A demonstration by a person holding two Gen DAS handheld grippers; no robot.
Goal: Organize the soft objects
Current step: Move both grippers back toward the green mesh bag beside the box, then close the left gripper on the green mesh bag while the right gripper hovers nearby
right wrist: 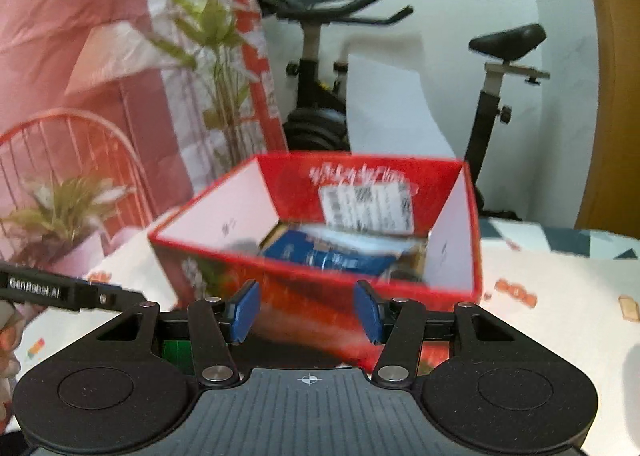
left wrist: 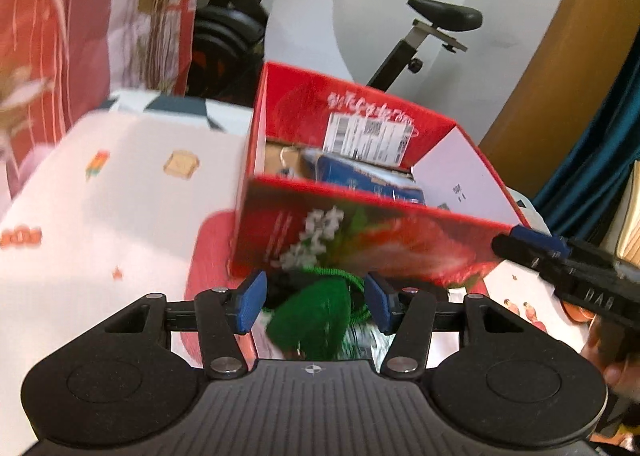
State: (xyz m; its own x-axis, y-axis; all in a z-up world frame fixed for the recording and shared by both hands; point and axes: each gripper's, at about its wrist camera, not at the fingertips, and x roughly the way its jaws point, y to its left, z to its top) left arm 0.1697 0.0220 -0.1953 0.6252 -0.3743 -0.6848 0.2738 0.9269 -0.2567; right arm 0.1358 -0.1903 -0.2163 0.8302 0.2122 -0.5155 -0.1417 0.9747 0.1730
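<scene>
A red cardboard box with a strawberry print stands open on the table; it also shows in the right wrist view. Inside lies a blue packet, seen too in the right wrist view. My left gripper is open just in front of the box, above a green soft item with a green cord. My right gripper is open and empty, close to the box's near wall. The right gripper's arm shows at the box's right corner.
The table has a white cloth with small food prints. A red mat lies under the box. An exercise bike stands behind the table, with a red wire chair and plants at the left.
</scene>
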